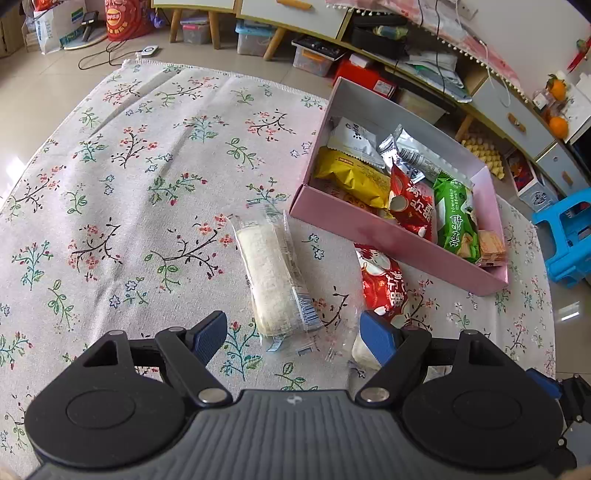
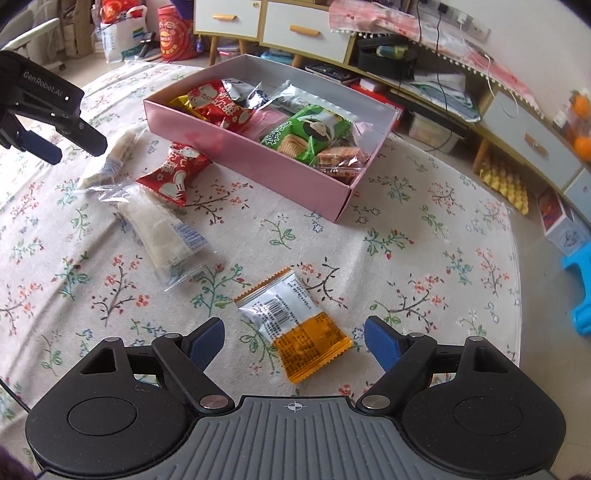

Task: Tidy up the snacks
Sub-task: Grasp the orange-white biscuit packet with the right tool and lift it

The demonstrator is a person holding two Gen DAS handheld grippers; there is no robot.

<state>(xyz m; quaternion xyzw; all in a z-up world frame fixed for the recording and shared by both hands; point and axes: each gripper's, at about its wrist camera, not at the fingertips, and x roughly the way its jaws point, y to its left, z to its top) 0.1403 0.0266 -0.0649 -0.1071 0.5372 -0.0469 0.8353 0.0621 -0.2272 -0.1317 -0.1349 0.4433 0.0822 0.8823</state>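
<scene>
A pink box (image 1: 369,236) (image 2: 258,158) holds several snack packs. On the floral cloth in front of it lie a long white rice-cracker pack (image 1: 273,280) (image 2: 110,158), a red candy pack (image 1: 384,284) (image 2: 173,173) and a second white pack (image 1: 364,354) (image 2: 162,229). My left gripper (image 1: 295,332) (image 2: 77,151) hangs open just above the near end of the long white pack, its right finger over the second one. An orange-and-silver packet (image 2: 295,325) lies label up between the fingers of my open right gripper (image 2: 295,339), which do not touch it.
The cloth-covered table (image 2: 443,258) ends at the right, where a blue plastic stool (image 2: 580,291) stands on the floor. Low white cabinets (image 2: 295,26), storage bins and bags line the far wall. Bare cloth stretches left of the snacks (image 1: 129,166).
</scene>
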